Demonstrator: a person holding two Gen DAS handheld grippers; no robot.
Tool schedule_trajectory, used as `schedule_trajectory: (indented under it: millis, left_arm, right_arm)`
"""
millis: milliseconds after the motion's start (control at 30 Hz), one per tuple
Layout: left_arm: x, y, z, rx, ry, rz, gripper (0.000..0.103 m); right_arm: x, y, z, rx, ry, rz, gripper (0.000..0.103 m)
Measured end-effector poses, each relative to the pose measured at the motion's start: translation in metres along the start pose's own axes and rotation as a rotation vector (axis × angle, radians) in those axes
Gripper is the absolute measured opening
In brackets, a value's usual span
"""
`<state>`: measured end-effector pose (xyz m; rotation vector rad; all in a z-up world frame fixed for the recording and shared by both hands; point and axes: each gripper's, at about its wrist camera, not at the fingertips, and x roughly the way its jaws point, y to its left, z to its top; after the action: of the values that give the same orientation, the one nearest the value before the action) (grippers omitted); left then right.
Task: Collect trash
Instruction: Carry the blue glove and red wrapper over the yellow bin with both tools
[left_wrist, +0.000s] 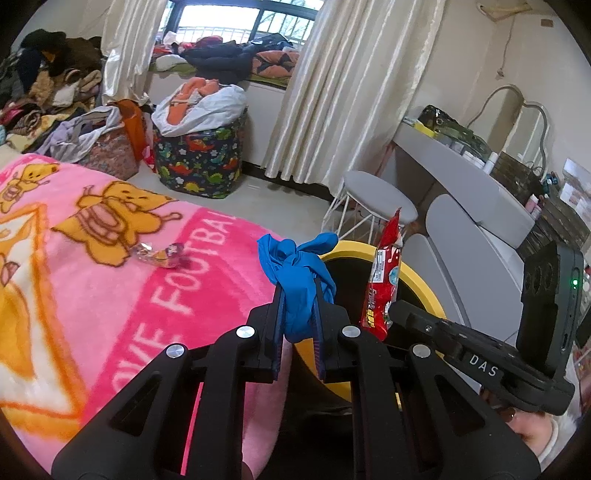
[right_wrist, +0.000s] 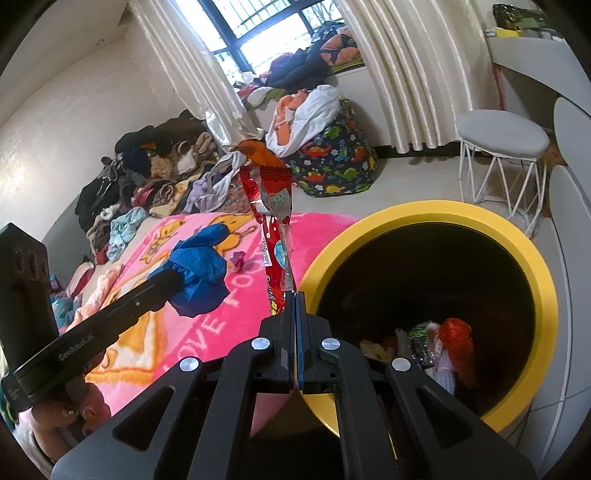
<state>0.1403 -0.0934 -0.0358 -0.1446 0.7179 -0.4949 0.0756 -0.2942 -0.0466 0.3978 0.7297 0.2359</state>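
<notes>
Yellow-rimmed bin (right_wrist: 424, 210) already held trash; left claw (left_wrist: 297, 295) gripped blue glove (left_wrist: 295, 266), right claw (right_wrist: 295, 295) red wrapper (right_wrist: 273, 229); candy wrapper (left_wrist: 162, 254) remained on bed (left_wrist: 92, 295).

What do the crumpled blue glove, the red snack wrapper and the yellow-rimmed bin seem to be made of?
Crumpled blue glove: probably thin nitrile or latex; limp, matte folds.
Red snack wrapper: glossy plastic film with silvery foil lining; sharp creases, glints.
Yellow-rimmed bin: likely smooth hard plastic; even sheen.
</notes>
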Motion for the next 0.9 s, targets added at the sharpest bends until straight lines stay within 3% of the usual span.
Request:
schedule_trajectory:
  millis: [900]
  left_arm:
    - [0.036, -0.045, -0.011, 0.077, 0.069, -0.067, 0.008]
  right_arm:
    - [-0.017, -0.059, -0.003, 0.108, -0.037, -0.107, 0.001]
